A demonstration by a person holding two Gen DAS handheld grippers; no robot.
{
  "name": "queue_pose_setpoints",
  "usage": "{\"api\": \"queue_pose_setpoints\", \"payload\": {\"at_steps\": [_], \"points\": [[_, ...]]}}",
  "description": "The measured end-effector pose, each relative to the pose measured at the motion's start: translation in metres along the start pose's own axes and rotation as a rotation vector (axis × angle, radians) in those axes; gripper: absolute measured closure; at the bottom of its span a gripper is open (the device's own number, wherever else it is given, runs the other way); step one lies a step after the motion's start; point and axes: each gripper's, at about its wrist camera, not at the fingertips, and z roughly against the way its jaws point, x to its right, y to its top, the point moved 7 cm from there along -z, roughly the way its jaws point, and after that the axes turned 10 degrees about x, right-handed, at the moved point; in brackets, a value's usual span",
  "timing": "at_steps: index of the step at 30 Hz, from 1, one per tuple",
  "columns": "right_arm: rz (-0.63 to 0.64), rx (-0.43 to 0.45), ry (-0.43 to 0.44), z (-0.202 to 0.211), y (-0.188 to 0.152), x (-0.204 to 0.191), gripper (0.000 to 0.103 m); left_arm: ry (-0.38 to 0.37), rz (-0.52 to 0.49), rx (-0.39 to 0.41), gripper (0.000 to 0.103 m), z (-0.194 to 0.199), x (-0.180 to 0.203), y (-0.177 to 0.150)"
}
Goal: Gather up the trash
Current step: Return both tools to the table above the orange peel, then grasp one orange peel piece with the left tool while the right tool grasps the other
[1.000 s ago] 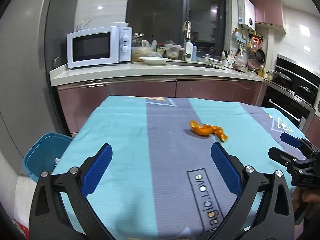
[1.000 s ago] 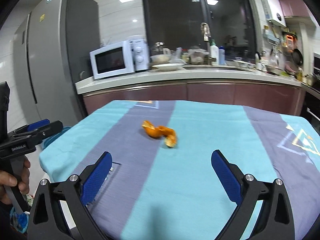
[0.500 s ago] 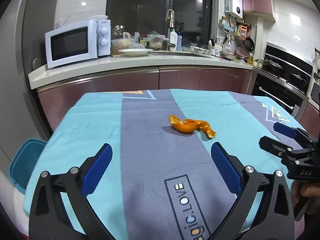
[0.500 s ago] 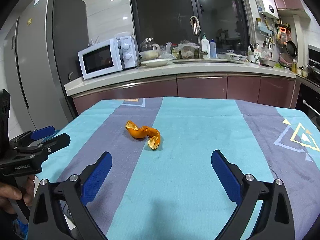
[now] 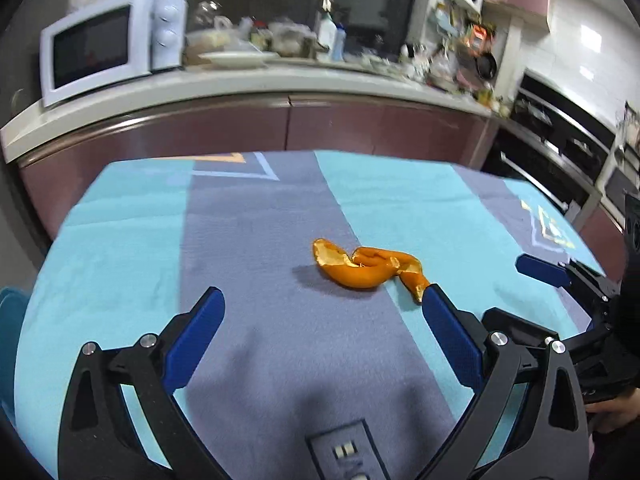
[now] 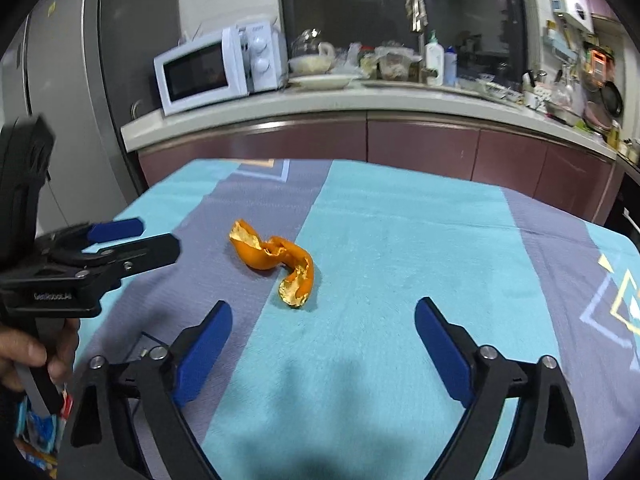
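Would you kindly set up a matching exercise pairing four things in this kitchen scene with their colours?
Things:
1. orange peel
2. microwave
3. tablecloth
4. cabinet doors

Colours:
A. white
B. maroon
C. orange
D. turquoise and grey stripes

Pairs: 1-C, 2-A, 3-D, 4-B

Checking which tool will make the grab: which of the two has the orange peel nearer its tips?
The left tool. In its own view its right fingertip sits right beside the orange peel end; the right tool, open, is clearly short of it.
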Motion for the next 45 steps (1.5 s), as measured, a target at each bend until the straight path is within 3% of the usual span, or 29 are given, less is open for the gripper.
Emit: {"api": "queue_pose_setpoints", "payload": {"at_steps": [7, 12, 16, 21, 23, 30, 34, 35, 45], "points": [[0.022, -0.068, 0.043, -0.029, -0.003, 0.000, 0.019, -0.039, -0.163, -0.140, 0.012, -0.062, 0.012, -0.004], [0.036, -0.095, 0.064, -0.041, -0.006, -0.003, 0.020, -0.066, -0.230, -0.184, 0.016, -0.088, 0.018, -0.007], [0.039, -0.131, 0.091, -0.051, -0.007, -0.004, 0.026, -0.102, -0.224, -0.224, 0.025, -0.105, 0.019, -0.009], [0.039, -0.152, 0.117, -0.059, -0.006, -0.002, 0.028, -0.114, -0.213, -0.225, 0.028, -0.118, 0.018, -0.007], [0.042, -0.160, 0.131, -0.063, -0.005, -0.002, 0.034, -0.113, -0.214, -0.220, 0.039, -0.122, 0.016, -0.004], [0.012, -0.182, 0.190, -0.073, -0.001, -0.005, 0.048, -0.106, -0.193, -0.205, 0.060, -0.118, 0.013, -0.005], [0.000, -0.189, 0.212, -0.077, 0.000, -0.007, 0.064, -0.118, -0.179, -0.199, 0.074, -0.105, 0.017, -0.010], [-0.006, -0.190, 0.218, -0.077, 0.001, -0.007, 0.073, -0.118, -0.177, -0.194, 0.078, -0.102, 0.017, -0.010], [-0.044, -0.177, 0.246, -0.070, -0.001, -0.009, 0.089, -0.126, -0.117, -0.172, 0.082, -0.075, 0.011, -0.020]]}}
